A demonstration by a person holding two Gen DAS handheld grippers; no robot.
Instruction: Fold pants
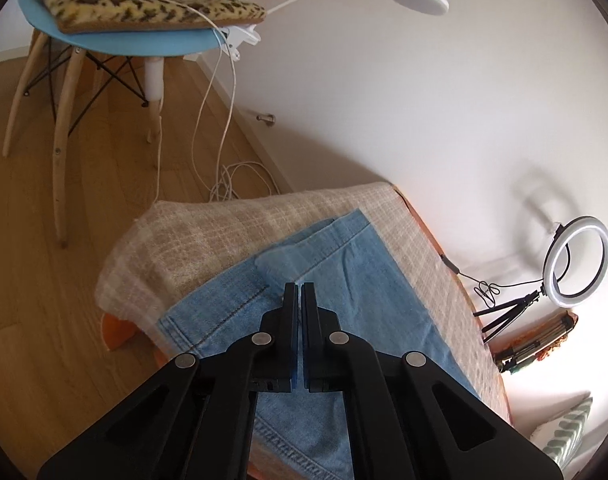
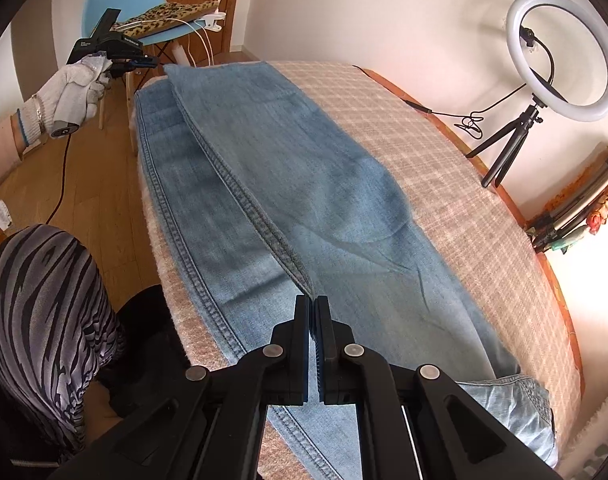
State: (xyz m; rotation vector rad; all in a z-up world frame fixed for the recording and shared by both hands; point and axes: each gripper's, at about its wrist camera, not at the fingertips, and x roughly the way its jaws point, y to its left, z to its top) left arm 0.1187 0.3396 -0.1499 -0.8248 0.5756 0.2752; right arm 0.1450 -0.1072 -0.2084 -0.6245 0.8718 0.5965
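1. So far, the jeans point(image 2: 264, 184) lie lengthwise on the checked blanket point(image 2: 444, 168) that covers the counter point(image 2: 500, 192), with one leg laid over the other; the first fold looks done.

2. At the far left of the right wrist view, a gloved hand point(image 2: 76, 88) holds the left gripper point(image 2: 144, 62) near the leg ends. Its own view shows its fingers point(image 1: 290, 300) closed with nothing between them, above the hems.

3. Just right of that, the upper leg sits a little askew: its seamed edge runs diagonally and leaves a strip of the lower leg uncovered along the near side. In my judgement the legs want squaring up before the next fold.

4. In the middle, some soft creases cross the thigh area, so some smoothing may be left too.

5. Lower down, the right gripper point(image 2: 313, 308) has its fingers point(image 2: 302, 320) pressed together at the near end of that seamed edge. A sliver of denim seems to sit between them, though I cannot tell for sure.

6. At the far right, the waist end point(image 2: 516, 404) lies flat near the blanket's edge. The crosswise folds, hems toward waist, are not yet made.
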